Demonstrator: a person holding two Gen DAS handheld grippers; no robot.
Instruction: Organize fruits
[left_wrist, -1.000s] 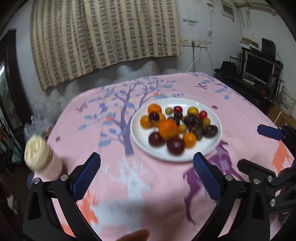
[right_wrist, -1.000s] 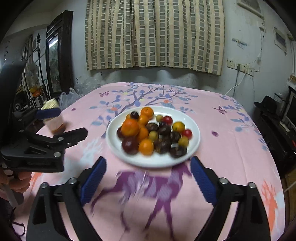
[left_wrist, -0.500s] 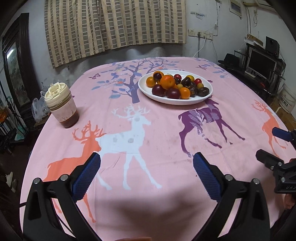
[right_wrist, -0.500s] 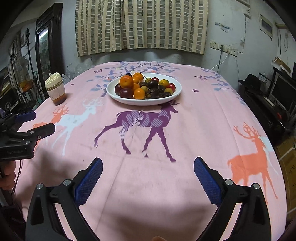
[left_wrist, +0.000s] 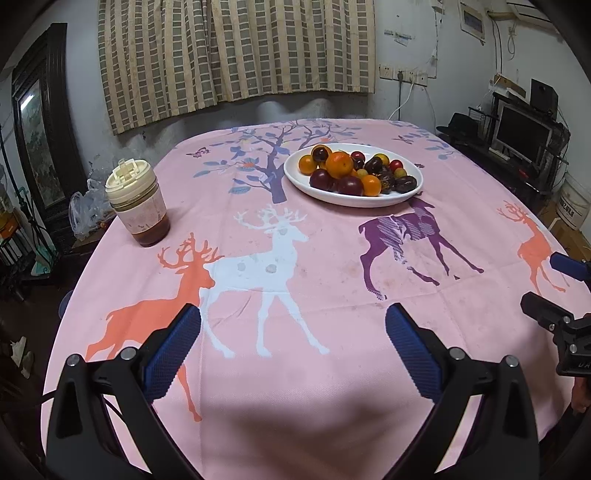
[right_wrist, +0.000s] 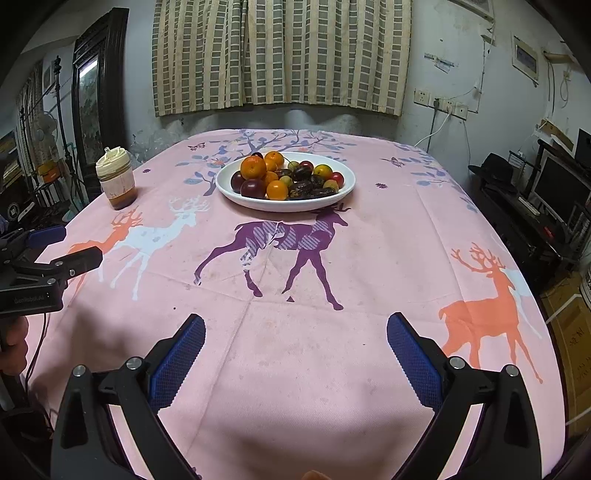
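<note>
Hovering over the near edge of the counter (right_wrist: 369, 258), well apart from the fruits (right_wrist: 286, 179), the left gripper (left_wrist: 293, 349) and right gripper (right_wrist: 295, 349) both have their jaws spread and empty. All fruit sits heaped on the white plate (right_wrist: 258, 201), likely gathered there for sorting.

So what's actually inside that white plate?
The white plate holds piled fruit: oranges, dark plums, small red and yellow ones, wrinkled dark pieces. Whatever lies beneath the pile is covered.
</note>
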